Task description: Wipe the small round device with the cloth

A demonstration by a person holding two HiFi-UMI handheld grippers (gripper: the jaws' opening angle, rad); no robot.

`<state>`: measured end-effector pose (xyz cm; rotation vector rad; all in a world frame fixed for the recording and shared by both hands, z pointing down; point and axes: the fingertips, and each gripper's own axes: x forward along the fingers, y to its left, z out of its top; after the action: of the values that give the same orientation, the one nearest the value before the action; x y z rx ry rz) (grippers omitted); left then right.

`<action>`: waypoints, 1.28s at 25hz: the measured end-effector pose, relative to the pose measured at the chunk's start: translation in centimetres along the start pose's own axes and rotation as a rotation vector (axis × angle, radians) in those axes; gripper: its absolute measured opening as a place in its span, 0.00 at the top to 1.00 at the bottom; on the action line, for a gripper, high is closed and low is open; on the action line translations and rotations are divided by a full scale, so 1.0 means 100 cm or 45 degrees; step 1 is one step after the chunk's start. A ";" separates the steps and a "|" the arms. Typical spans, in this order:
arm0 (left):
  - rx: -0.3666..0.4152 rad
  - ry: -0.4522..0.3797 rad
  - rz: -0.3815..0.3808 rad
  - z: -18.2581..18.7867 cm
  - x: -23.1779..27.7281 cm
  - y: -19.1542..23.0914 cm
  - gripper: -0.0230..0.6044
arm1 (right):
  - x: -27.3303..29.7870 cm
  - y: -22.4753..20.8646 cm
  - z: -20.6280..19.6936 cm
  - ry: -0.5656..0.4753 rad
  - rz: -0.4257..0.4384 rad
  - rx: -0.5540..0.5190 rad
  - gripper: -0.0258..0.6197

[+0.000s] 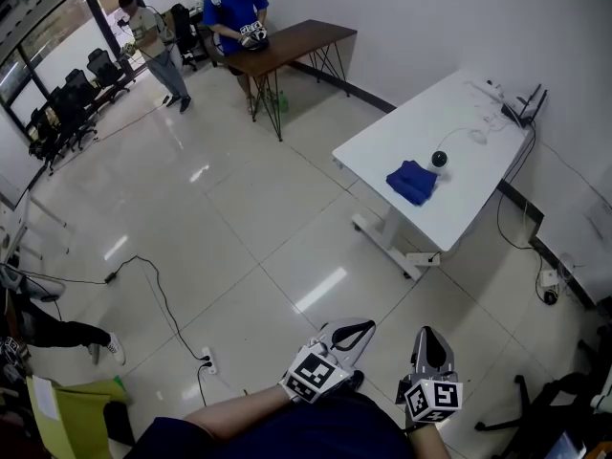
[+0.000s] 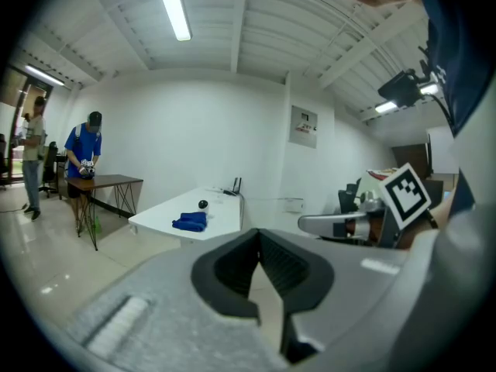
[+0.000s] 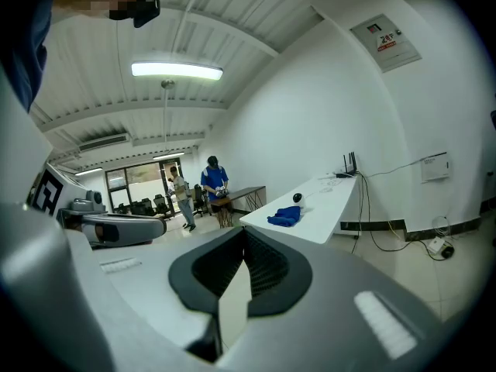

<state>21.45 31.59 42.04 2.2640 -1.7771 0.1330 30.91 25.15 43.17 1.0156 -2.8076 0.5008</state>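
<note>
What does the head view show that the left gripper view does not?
Only the head view: a black cable across the floor, and the left gripper seen from outside. Only the left gripper view: the ceiling light, a wall notice, and its own jaws close up, shut and empty. Both: the white table with the blue cloth and small round device beside it, the right gripper, and a person in blue at a dark table.

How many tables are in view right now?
2. The white table ahead on the right, carrying the blue cloth; the brown table farther back by the wall. Others may be hidden.
</note>
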 end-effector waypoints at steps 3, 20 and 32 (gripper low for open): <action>0.001 0.008 -0.046 0.001 0.019 0.005 0.96 | 0.016 -0.009 0.001 0.014 -0.005 0.000 0.94; -0.066 -0.041 -0.131 0.037 0.105 0.163 0.96 | 0.179 -0.028 0.046 0.055 -0.111 -0.082 0.94; -0.083 0.015 -0.151 0.052 0.175 0.223 0.96 | 0.272 -0.070 0.052 0.146 -0.139 -0.102 0.94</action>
<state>3.85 8.92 44.36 2.3099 -1.6125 0.0645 14.52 1.98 46.06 1.0804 -2.6327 0.4165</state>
